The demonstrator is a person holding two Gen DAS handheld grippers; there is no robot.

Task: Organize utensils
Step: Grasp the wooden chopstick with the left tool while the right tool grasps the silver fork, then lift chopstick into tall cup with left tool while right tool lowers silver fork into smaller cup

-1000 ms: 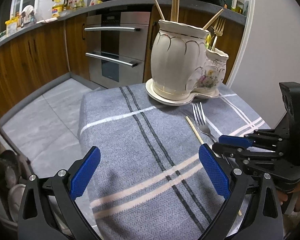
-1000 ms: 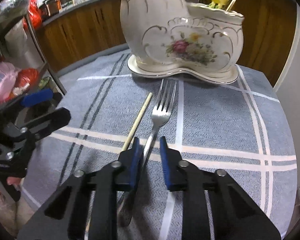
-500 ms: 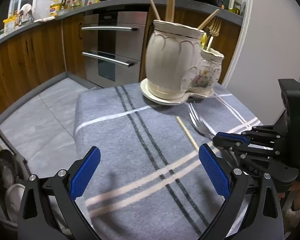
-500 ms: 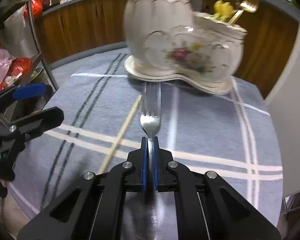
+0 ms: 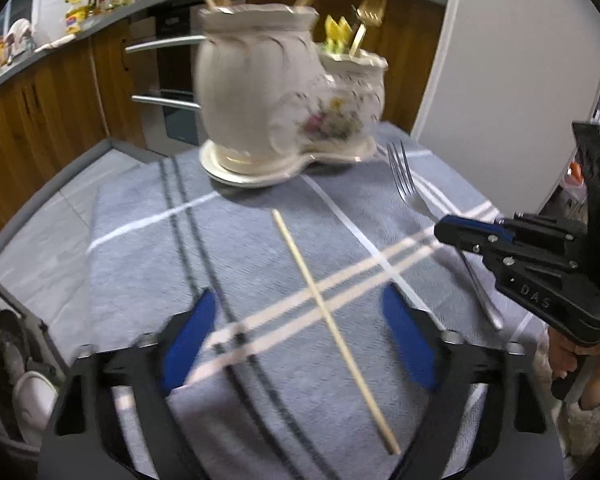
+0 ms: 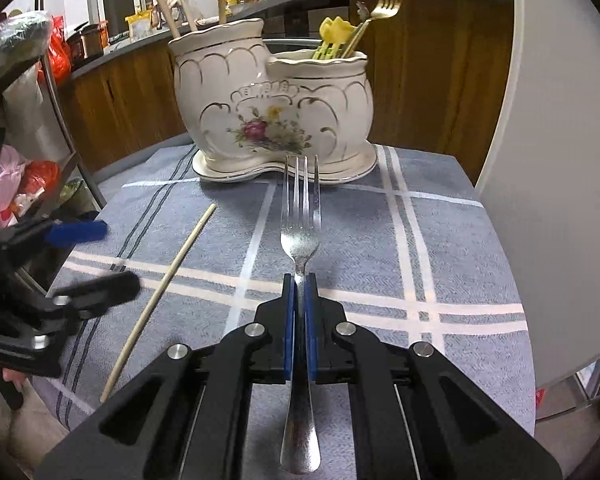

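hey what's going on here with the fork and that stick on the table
A person is sorting utensils with two handheld grippers. The right gripper is shut on the silver fork, tines toward the two-part ceramic holder. The left gripper straddles the lone chopstick on the grey cloth; its jaws have just been closing but do not touch it.

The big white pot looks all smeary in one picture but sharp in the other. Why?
In the left wrist view the ceramic holder is streaked by motion blur, and the fisheye lens bends the counter into a curve. In the right wrist view it is crisp, flower and gold trim clear, as is the fork clamped in the right hand-held gripper; only the left hand-held gripper at the edge looks smeared.
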